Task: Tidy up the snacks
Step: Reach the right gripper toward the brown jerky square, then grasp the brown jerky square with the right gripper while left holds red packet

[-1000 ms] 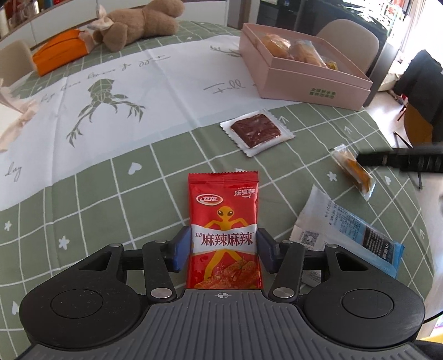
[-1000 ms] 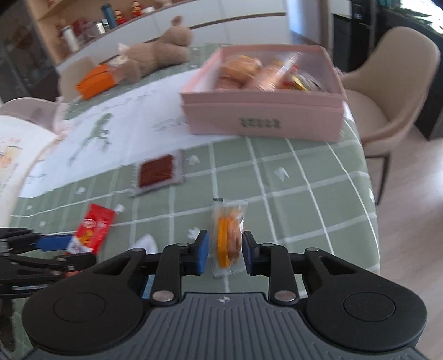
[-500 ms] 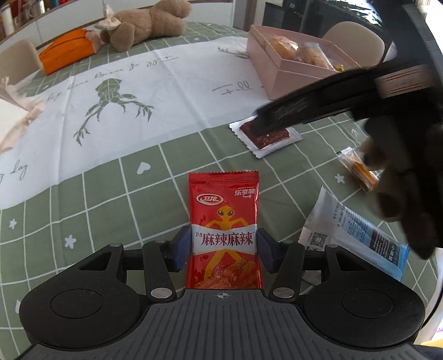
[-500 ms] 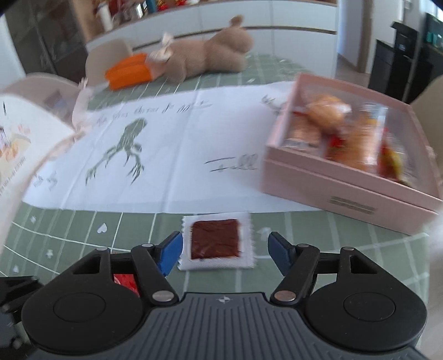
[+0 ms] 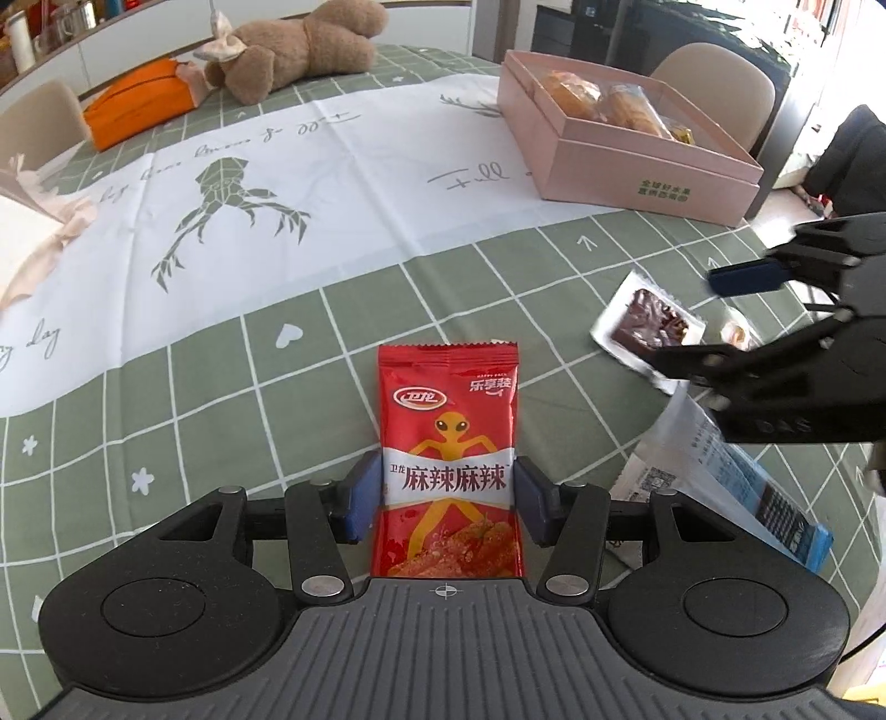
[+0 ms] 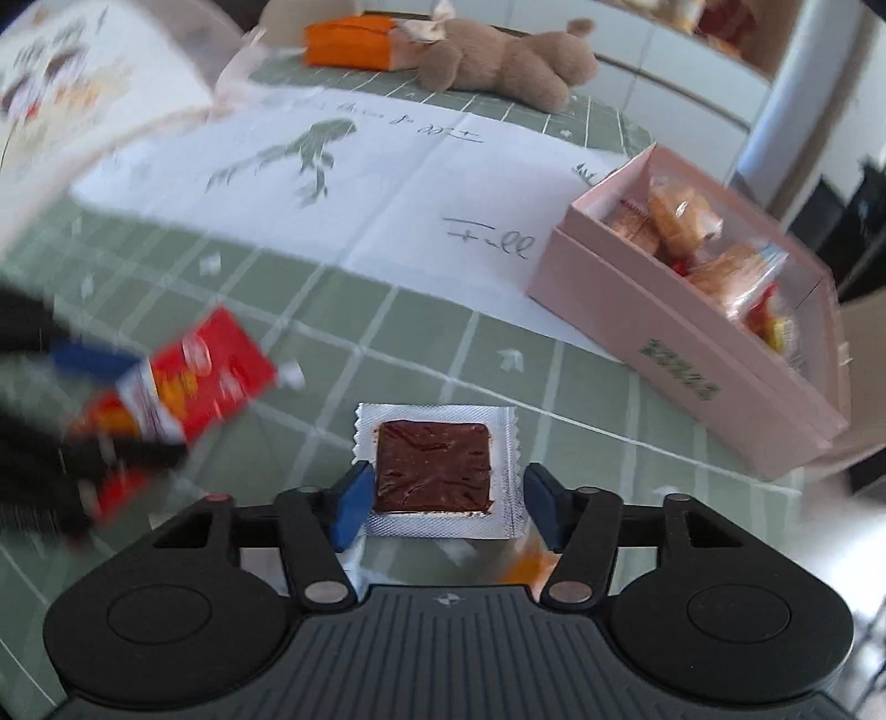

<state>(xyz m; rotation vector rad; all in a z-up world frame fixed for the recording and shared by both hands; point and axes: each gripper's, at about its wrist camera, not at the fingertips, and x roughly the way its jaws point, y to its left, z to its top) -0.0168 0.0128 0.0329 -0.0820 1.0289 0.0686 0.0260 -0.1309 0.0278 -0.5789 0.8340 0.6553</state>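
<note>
My left gripper (image 5: 447,495) is shut on a red spicy-snack packet (image 5: 447,443), its blue pads pressing both sides; the packet points forward above the green checked table. The packet also shows blurred in the right wrist view (image 6: 183,382). My right gripper (image 6: 443,501) is open, its jaws on either side of a silver packet with a dark brown square (image 6: 440,471) that lies on the table. In the left wrist view the right gripper (image 5: 736,315) hovers over that packet (image 5: 645,327). A pink box (image 5: 626,149) with wrapped snacks stands at the far right, also in the right wrist view (image 6: 709,354).
A blue and white packet (image 5: 731,487) lies by the table's right edge. A small orange snack (image 5: 733,332) lies beside the brown packet. A teddy bear (image 5: 299,47) and an orange pouch (image 5: 138,108) lie at the far side. A white printed runner (image 5: 266,177) crosses the table.
My right gripper let go of the small orange snack, opened, and moved over to straddle the brown square packet. My left gripper kept hold of the red packet.
</note>
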